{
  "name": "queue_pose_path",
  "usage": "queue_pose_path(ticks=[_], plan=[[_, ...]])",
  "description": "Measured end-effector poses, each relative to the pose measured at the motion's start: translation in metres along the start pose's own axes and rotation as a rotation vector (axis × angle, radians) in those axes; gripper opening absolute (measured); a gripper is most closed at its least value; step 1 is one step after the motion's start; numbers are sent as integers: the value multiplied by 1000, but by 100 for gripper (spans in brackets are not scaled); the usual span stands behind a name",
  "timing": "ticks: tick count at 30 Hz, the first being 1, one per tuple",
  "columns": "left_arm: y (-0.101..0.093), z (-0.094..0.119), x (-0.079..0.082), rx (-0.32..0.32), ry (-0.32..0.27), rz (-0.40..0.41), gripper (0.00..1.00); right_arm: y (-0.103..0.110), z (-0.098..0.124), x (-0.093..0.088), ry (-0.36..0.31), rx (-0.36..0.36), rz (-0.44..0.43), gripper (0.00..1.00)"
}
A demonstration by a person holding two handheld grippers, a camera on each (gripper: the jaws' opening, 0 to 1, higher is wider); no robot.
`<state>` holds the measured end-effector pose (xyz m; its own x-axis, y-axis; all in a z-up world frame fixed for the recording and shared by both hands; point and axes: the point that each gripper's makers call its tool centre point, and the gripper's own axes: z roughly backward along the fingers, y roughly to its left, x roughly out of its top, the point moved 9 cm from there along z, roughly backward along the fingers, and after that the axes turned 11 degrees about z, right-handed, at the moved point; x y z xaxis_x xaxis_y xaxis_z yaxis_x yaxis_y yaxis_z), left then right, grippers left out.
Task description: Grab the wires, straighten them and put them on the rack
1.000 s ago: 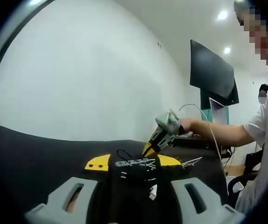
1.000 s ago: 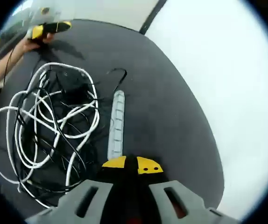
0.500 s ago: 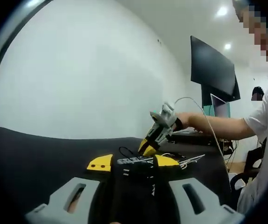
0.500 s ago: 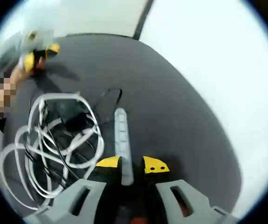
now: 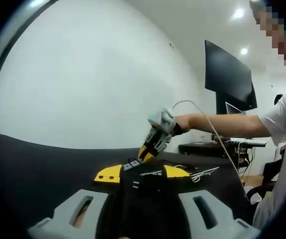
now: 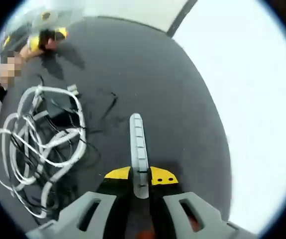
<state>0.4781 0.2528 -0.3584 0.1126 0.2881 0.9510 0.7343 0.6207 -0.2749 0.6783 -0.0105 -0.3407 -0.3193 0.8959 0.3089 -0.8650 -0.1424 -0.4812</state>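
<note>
Wires point(image 6: 38, 144) lie in a loose tangle of white and black loops on the dark table point(image 6: 182, 84), off to the left of the right gripper point(image 6: 141, 174) in the right gripper view. That gripper's yellow-tipped jaws are pinched on a grey power strip point(image 6: 138, 152), which runs straight forward from between them, away from the camera (its far end is rounded and its surface ribbed with sockets). A thin black cord point(image 6: 108, 102) curls on the table just beyond the strip's far end, toward the tangle.

In the left gripper view the right gripper point(image 5: 150, 149) comes in from the right in a person's hand point(image 5: 180, 124), tilted down toward the table ahead of the left gripper point(image 5: 140, 174). The left gripper's yellow tips stand apart with nothing between them.
</note>
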Motion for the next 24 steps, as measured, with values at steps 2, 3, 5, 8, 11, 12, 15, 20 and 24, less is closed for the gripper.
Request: queue_pose_path(ticks=[2,3,5,8,11,12,15,20,24], plan=[[0,0,0,1,2,-3,32,-6,-11,-2,9,30,5,10],[0,0,0,1,3,-3,32,-5,-16,-4,6,43,57,10],[0,0,0,0,3,-2,32,8,-17,-3,-18,93,72,10],[-1,1,0,-9,-6,0,32,-7,-16,-10,-28,56,-22,11],[-1,1,1,-10,-11,1,32,-3,-13,-13,-39,-18,-50,20],[-1,1,0,-9,-7,-4,32,-5,-13,-13,-66,-9,-103,22],[-2,0,0,-11,-4,-9,32,-8,-2,-10,-112,-16,-138,33],[-2,0,0,-11,-5,-16,32,-3,3,17,-202,-37,-91,21],[-2,1,0,-11,-5,-13,32,-7,-21,15,-166,-20,-121,23]])
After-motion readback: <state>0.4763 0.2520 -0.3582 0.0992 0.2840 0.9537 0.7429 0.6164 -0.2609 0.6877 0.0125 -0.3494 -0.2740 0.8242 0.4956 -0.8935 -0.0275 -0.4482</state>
